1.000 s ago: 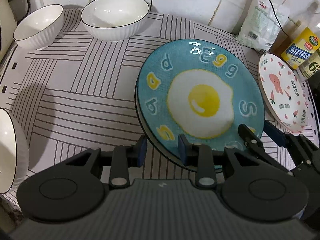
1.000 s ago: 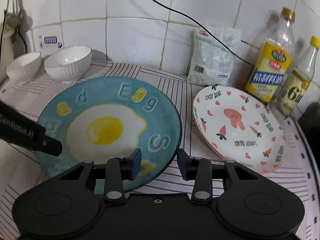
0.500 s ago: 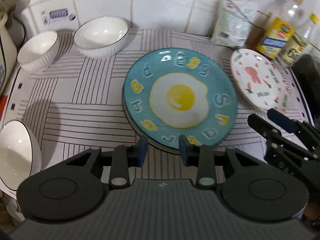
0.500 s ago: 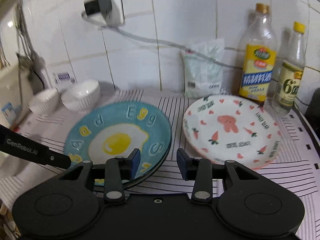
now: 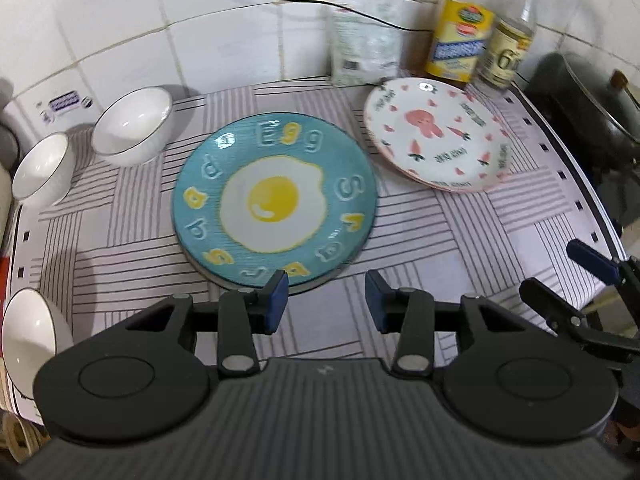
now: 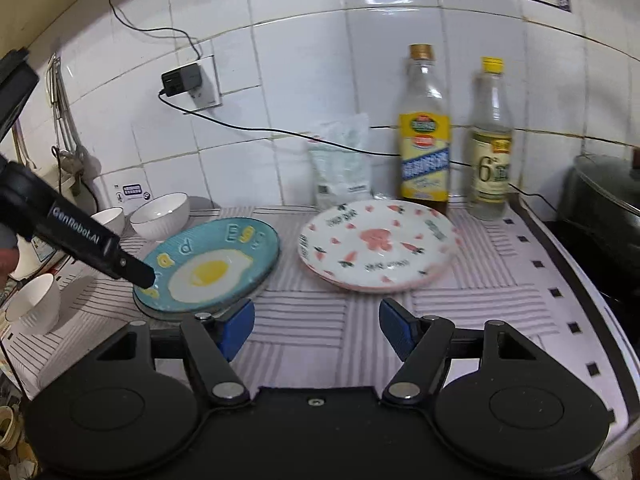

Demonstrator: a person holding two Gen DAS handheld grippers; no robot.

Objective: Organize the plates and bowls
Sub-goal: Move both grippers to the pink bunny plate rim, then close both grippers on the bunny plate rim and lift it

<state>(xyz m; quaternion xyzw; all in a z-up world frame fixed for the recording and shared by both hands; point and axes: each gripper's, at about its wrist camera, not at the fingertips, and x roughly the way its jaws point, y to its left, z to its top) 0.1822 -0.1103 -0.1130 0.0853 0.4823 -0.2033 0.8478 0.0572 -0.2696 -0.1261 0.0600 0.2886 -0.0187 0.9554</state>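
- Blue egg-print plate (image 5: 276,204) lies flat on the striped mat (image 5: 440,248), centre of the left wrist view; a second plate's rim shows just beneath it.
- White plate with pink prints (image 5: 438,136) rests at upper right of that view, beside the blue one and apart from it, with a pink rim showing under it.
- Two white bowls (image 5: 134,126) (image 5: 42,168) sit at upper left near the tiled wall; a third bowl (image 5: 26,334) is at the left edge, lower down.
- Left gripper (image 5: 326,300) sits at lower centre, fingers spread apart and empty, just short of the blue plate's near rim.
- Right gripper (image 6: 316,328) has its fingers wide apart, holding nothing, over bare mat below both plates.
- Two bottles (image 6: 424,136) (image 6: 490,140) and a white bag (image 6: 342,162) stand against the wall above the pink-print plate.
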